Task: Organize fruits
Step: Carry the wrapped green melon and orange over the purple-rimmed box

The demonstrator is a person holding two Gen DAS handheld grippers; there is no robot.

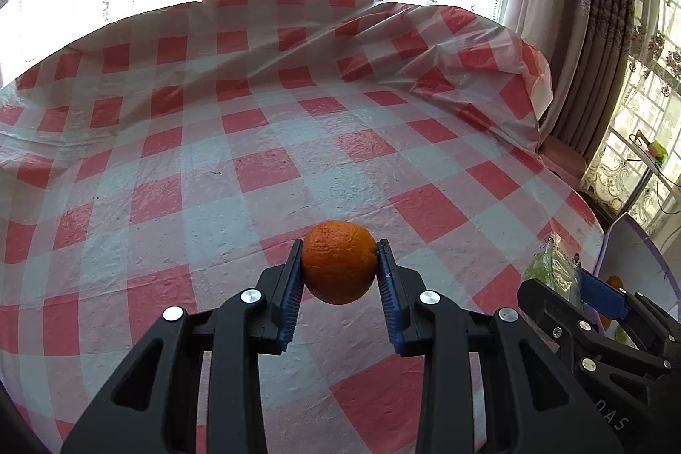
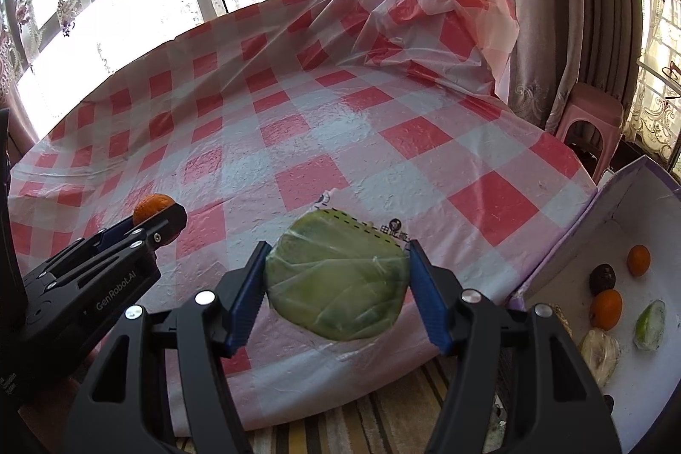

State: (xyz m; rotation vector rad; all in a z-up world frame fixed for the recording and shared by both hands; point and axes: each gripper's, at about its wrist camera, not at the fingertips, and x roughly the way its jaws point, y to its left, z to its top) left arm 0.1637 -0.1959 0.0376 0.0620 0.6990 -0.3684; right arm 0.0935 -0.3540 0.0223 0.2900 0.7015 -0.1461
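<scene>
My left gripper (image 1: 339, 262) is shut on an orange (image 1: 339, 261) and holds it above the red-checked tablecloth (image 1: 255, 139). That orange also shows in the right wrist view (image 2: 151, 208), at the left. My right gripper (image 2: 338, 279) is shut on a green fruit wrapped in clear plastic (image 2: 336, 277), held over the table's near edge. A white box (image 2: 638, 364) at the right holds two oranges (image 2: 605, 308), a dark fruit (image 2: 602, 278) and wrapped green and pale pieces (image 2: 649, 320). The right gripper shows at the lower right of the left wrist view (image 1: 596, 296).
The checked cloth (image 2: 340, 122) bunches up in a fold at the far right corner (image 2: 447, 20). A pink plastic stool (image 2: 589, 122) stands beyond the table's right side. Curtains and a bright window run along the far side. A striped mat (image 2: 383, 420) lies below the table edge.
</scene>
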